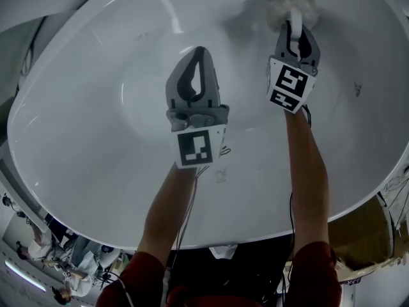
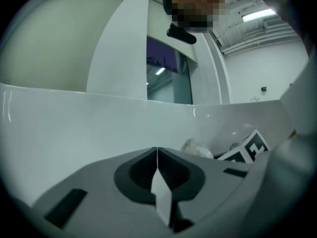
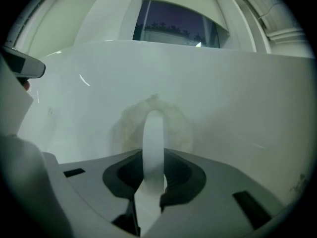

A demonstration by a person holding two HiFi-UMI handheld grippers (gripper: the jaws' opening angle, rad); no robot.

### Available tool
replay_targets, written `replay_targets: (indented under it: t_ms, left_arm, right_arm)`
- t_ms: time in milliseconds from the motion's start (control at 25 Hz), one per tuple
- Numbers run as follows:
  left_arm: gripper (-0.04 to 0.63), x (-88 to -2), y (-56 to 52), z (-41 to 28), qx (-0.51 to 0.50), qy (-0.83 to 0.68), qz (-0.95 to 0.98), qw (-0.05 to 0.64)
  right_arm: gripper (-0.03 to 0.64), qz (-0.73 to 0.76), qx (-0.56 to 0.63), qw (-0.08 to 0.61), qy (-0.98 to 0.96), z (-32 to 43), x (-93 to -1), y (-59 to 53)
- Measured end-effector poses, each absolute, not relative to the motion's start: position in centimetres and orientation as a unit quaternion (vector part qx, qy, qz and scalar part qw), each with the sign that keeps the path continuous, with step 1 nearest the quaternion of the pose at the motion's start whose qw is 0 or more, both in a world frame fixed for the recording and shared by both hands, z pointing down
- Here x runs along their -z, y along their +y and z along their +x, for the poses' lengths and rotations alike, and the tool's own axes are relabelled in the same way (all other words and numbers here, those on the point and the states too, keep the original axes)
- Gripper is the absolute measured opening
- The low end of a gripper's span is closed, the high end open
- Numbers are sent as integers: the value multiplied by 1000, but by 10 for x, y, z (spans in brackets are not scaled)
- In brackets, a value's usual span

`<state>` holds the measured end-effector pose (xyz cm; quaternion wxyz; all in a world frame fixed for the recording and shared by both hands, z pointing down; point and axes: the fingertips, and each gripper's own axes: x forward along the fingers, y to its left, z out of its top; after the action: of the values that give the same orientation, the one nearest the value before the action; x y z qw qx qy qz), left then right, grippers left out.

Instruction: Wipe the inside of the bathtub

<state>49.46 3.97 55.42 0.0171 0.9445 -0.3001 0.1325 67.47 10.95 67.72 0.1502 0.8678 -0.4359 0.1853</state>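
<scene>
White glossy bathtub (image 1: 96, 107) filled pretty much my whole head view feed. The left tool (image 1: 199, 51) hovered over the middle of the basin, and I couldn't see it touching anything. The right tool (image 1: 295, 21) was further up near the far wall with a white handle (image 1: 296, 27) in it. The fluffy pad (image 1: 287, 4) on the end of that handle was pressed against the inside of the tub.

On the left gripper view, the left tool (image 2: 157, 150) had its jaws shut tight together with nothing between them. The tub wall (image 2: 74, 128) ran right across behind it. Off to the right I could spot the fluffy pad (image 2: 194, 147) and the other tool's marker cube (image 2: 246, 151).

On the right gripper view, the right tool (image 3: 153, 155) was clamped on the white handle (image 3: 153, 133), which stood up between the jaws. The fluffy pad (image 3: 173, 120) sat flat against the tub's inner wall (image 3: 237, 98) just behind it.
</scene>
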Motion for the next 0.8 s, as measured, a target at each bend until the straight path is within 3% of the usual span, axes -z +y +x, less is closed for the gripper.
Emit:
replay_targets:
  t_ms: [240,480,800]
  left_arm:
    - [15,-546,32,470,-130,-310,942,15]
    - [17,-529,26,430,-119,-331,936,26]
    - [16,-510,2,326,-114,-375,919,38]
  right_arm:
    - [92,866,-185,172,-431,666,-675,107]
    - [92,870,-195,147,-428,642,-655,104]
    - [92,849,-185,137,-475,535,-626,60]
